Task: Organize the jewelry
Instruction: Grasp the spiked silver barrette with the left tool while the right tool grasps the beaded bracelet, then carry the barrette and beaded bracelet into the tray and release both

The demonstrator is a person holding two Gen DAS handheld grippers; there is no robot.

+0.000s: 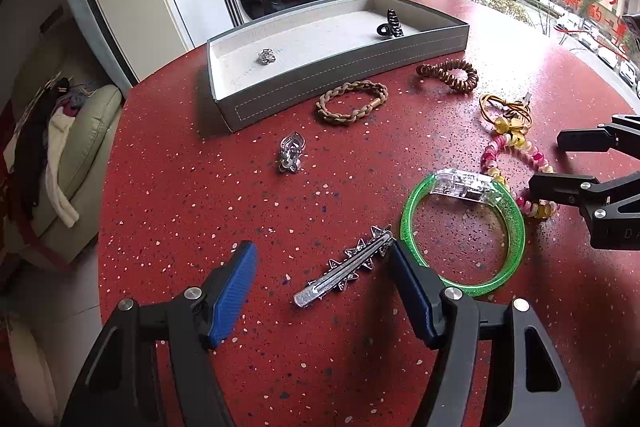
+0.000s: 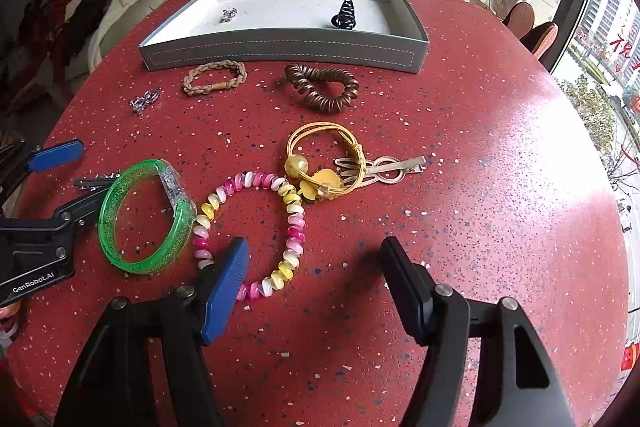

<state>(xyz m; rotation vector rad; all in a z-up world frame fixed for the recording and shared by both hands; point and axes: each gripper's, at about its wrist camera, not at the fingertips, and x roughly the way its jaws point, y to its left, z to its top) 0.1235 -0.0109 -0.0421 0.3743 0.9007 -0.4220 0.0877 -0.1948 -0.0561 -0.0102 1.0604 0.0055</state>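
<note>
A grey tray [image 1: 340, 75] [image 2: 280, 53] at the far side holds a black claw clip [image 1: 390, 23] [image 2: 344, 14] and a small silver piece [image 1: 266, 57] [image 2: 228, 15]. My left gripper [image 1: 324, 259] is open, its fingers either side of a silver star hair clip [image 1: 344, 269] lying on the table. My right gripper [image 2: 316, 259] is open above a pink and yellow spiral hair tie [image 2: 248, 219] [image 1: 516, 163]. A green bangle [image 1: 464, 235] [image 2: 144, 219] lies between the two grippers.
On the red speckled table [image 2: 480, 187] lie a braided bracelet [image 1: 352, 103] [image 2: 214, 78], a brown spiral hair tie [image 1: 448, 73] [image 2: 322, 87], a silver brooch [image 1: 290, 151] [image 2: 145, 100], a yellow cord tie [image 2: 324, 163] and a metal clip [image 2: 392, 169]. The table's left edge is near.
</note>
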